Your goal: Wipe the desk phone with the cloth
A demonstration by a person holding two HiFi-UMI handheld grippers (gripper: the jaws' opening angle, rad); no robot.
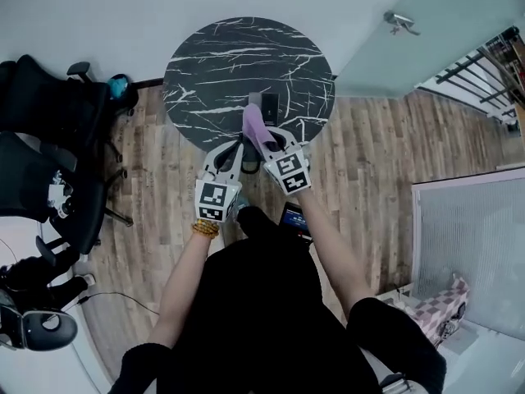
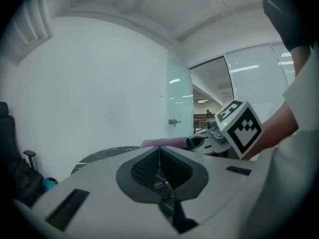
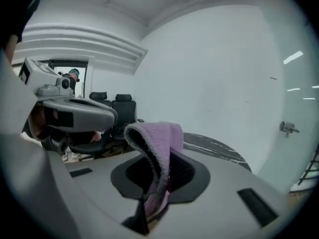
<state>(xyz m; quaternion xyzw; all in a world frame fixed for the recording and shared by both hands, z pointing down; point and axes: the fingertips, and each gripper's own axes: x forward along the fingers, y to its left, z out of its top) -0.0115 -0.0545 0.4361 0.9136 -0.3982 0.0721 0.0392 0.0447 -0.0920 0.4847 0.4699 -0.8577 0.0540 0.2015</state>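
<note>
Count: two grippers, one cloth, one desk phone, one table, two office chairs.

My left gripper (image 2: 159, 152) has its jaws pressed together with nothing between them. In the head view this left gripper (image 1: 235, 149) sits at the near edge of the round black marbled table (image 1: 205, 64).

My right gripper (image 3: 160, 169) is pinching the purple cloth (image 3: 158, 143). One fold stands up above the jaws and droops over towards the left, and the tail runs down between the pads. From the head view the right gripper (image 1: 269, 140) is just beside the left one, with the cloth (image 1: 255, 127) reaching over the table's near edge.

The desk phone (image 1: 264, 105) is a small dark unit on the table, close to that near edge and just beyond the cloth. I cannot tell whether cloth and phone touch.

The two black office chairs (image 1: 45, 105) stand on the wood floor (image 1: 377, 146), off the table's left side.
</note>
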